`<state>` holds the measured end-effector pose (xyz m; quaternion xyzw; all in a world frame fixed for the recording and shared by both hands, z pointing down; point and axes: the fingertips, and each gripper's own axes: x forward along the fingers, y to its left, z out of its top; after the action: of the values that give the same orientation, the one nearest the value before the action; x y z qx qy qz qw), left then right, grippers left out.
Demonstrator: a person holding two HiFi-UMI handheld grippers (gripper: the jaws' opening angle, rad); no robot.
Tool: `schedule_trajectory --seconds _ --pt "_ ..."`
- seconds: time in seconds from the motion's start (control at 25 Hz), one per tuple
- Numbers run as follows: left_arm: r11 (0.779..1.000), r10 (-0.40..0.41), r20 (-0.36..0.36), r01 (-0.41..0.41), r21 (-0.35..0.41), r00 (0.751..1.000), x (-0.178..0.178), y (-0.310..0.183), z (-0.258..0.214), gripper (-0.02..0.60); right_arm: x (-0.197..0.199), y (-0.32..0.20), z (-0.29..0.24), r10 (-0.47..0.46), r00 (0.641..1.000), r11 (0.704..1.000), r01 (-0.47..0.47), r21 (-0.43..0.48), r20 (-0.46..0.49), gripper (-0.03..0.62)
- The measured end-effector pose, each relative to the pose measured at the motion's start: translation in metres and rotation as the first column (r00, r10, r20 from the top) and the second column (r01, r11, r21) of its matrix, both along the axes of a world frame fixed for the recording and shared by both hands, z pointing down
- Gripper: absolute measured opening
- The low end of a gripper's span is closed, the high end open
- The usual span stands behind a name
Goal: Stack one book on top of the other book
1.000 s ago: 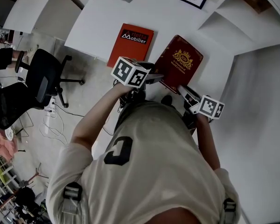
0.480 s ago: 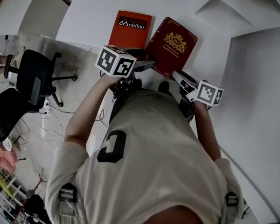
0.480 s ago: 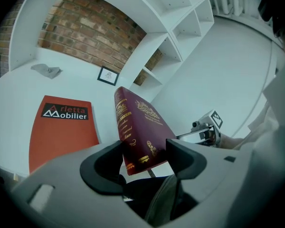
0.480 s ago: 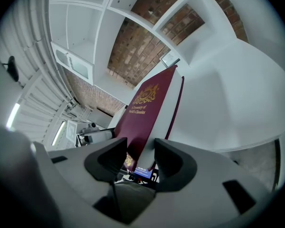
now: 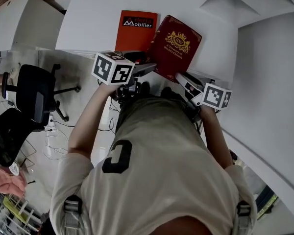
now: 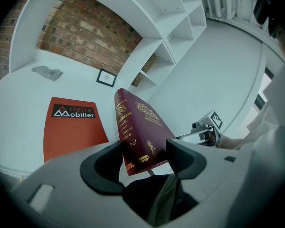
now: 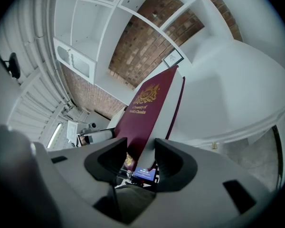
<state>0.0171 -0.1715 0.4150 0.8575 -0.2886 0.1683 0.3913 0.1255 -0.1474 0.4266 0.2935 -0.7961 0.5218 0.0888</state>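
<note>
Clamped on the near corners of the raised maroon book (image 5: 176,43), the left gripper (image 6: 145,151) and right gripper (image 7: 140,156) should carry it level toward nine o'clock — over the flat orange book (image 5: 137,31) — lowering together.

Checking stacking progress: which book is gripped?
The dark red, gold-crested book, between left gripper and right gripper; the orange book lies flat on the table.
</note>
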Motion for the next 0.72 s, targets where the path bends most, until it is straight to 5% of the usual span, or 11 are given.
schedule_trajectory --seconds 0.72 --pt "0.996 -0.093 0.027 0.093 0.007 0.995 -0.002 0.044 -0.003 0.281 0.002 0.031 -0.004 -0.031 0.996 0.998 0.026 0.053 0.084 0.167"
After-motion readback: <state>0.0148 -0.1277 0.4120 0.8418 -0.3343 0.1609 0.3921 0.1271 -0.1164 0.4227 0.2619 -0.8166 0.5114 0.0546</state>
